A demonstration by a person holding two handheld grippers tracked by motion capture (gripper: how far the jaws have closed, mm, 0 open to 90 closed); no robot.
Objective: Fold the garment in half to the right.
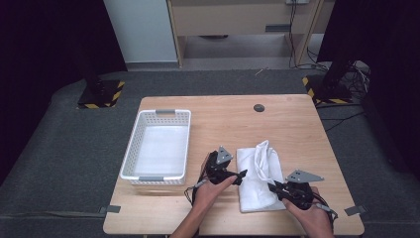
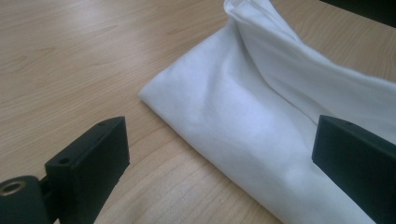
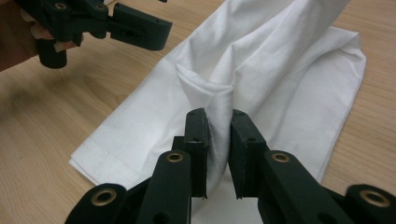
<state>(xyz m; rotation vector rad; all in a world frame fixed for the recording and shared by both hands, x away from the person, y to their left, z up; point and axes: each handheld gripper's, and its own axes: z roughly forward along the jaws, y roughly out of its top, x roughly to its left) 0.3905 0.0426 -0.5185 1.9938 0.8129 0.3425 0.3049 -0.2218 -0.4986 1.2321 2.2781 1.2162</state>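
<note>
A folded white cloth [image 1: 257, 178] lies on the wooden table [image 1: 287, 124], right of the basket. My right gripper [image 3: 218, 126] is shut on a bunched ridge of that white cloth [image 3: 280, 79], pinched between its two black pads. In the high view the right gripper [image 1: 274, 187] sits at the cloth's near right part. My left gripper [image 2: 219, 154] stands open, one jaw over bare wood and the other over the white cloth [image 2: 247, 107], straddling its edge. From above, the left gripper [image 1: 241, 175] is at the cloth's left edge. The right gripper view also shows the left gripper [image 3: 140, 30] at the upper left.
A white perforated basket [image 1: 130, 153] with a white liner stands on the table's left half. A small dark round disc [image 1: 258, 107] is set in the tabletop near the far edge. Tape tabs mark the table's near corners.
</note>
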